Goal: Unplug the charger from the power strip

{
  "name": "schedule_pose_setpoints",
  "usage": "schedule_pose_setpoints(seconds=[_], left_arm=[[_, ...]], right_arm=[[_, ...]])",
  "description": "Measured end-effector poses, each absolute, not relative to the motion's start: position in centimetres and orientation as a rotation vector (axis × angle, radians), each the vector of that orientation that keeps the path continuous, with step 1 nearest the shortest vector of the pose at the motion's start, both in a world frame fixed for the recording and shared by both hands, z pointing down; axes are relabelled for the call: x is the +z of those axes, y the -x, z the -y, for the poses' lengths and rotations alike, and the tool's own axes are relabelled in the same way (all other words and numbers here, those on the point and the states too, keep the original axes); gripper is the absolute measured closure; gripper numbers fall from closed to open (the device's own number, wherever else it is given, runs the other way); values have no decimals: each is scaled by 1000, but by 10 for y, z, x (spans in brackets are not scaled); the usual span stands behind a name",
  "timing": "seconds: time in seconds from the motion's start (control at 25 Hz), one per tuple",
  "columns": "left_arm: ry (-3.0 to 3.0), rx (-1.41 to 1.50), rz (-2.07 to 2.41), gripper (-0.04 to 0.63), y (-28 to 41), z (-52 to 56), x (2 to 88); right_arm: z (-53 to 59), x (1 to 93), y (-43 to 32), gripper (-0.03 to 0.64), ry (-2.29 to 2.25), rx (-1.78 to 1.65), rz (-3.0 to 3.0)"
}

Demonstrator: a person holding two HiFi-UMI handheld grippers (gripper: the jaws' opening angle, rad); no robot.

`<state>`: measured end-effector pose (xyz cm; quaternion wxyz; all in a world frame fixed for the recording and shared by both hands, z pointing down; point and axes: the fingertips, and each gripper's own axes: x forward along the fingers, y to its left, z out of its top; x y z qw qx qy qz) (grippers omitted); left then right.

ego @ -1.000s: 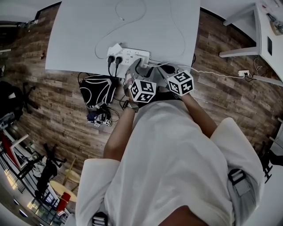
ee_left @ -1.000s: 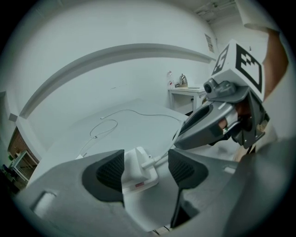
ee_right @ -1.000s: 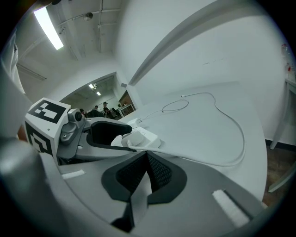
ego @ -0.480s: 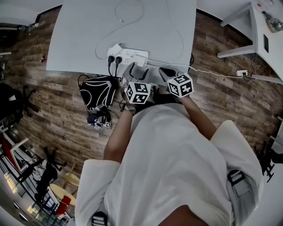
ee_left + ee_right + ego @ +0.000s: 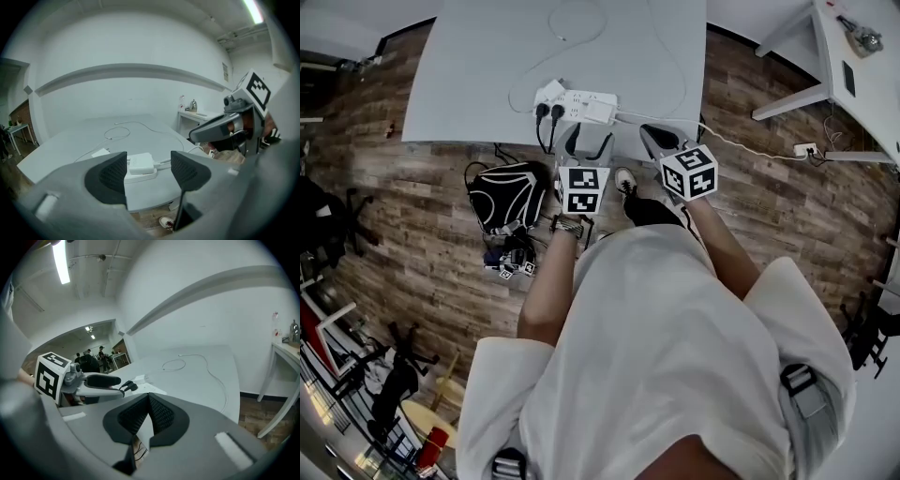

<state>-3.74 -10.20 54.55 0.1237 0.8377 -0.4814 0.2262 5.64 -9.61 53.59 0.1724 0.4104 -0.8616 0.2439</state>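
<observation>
The white power strip lies near the front edge of the grey table. The white charger sits on the strip's right end, and its thin cable loops across the table. Two black plugs occupy the left end. My left gripper hangs open just off the table edge, empty; in the left gripper view the charger shows in the distance between its open jaws. My right gripper is to the right, shut on nothing.
A black bag lies on the wood floor below the table edge, cables running down to it. A white cord runs right to a floor socket. A white desk stands at the right. The person's shoe is under the grippers.
Both grippers have drawn back from the power strip toward the person, off the table edge. The left gripper, earlier at the charger, is now clear of it. The charger stays on the strip.
</observation>
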Motion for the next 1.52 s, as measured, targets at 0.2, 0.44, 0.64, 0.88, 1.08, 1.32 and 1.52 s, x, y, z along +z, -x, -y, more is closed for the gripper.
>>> schedule_pose_setpoints(seconds=[0.2,0.44,0.64,0.88,1.08,1.32,1.52], left_arm=[[-2464,547,1474,329,63,74,502],[-2484,427,1606,456,95,51,448],[-2539,360,1697,517,113,44,404],[-2612,314,1735,561,120,50,368],[-2660,274,1751,580,119,53,344],[-2661,243,1806,591,125,62,326],[-2675,224,1851,591,128,69,310]], right_arm=[[73,482,-36,615,-1223,541,2527],[45,422,-12,616,-1240,381,2618],[35,384,1,616,-1257,274,2674],[45,354,5,617,-1290,182,2701],[51,338,3,617,-1320,127,2704],[55,319,1,617,-1349,63,2712],[63,306,-1,617,-1357,41,2715]])
